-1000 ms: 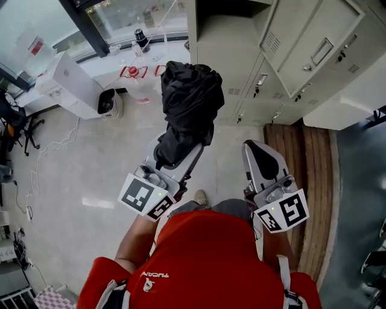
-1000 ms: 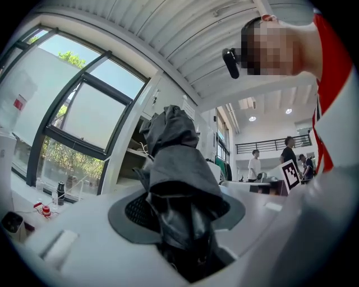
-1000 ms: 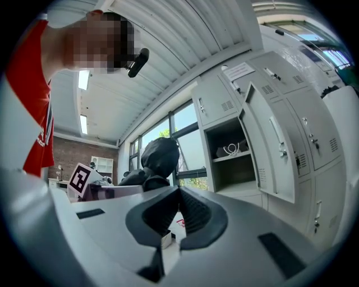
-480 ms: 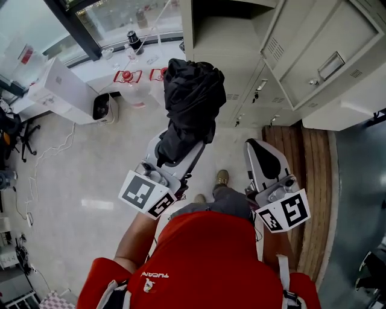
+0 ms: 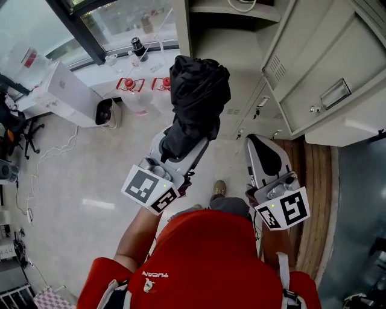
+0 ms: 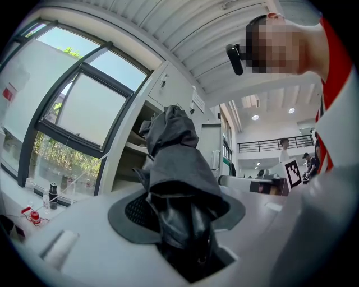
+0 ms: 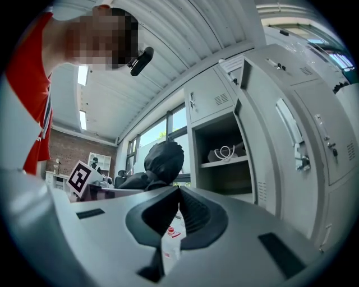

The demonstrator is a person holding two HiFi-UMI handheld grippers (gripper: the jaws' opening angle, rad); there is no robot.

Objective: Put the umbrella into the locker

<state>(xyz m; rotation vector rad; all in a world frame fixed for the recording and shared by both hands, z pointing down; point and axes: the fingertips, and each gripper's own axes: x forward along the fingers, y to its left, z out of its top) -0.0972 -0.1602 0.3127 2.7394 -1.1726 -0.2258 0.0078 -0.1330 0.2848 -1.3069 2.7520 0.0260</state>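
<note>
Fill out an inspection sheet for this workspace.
Surface: pale grey floor, wooden planking at right.
Job's things: black folded fabric umbrella held ahead of open grey metal locker, not yet inside.
Clutter: red-capped clear bottles, white boxy appliance.
Grippers: left gripper shut on the umbrella; right gripper shut, empty.
Cables: white cord on floor; white coiled cord on locker shelf.
Surroundings: large window, people in the distance.
</note>
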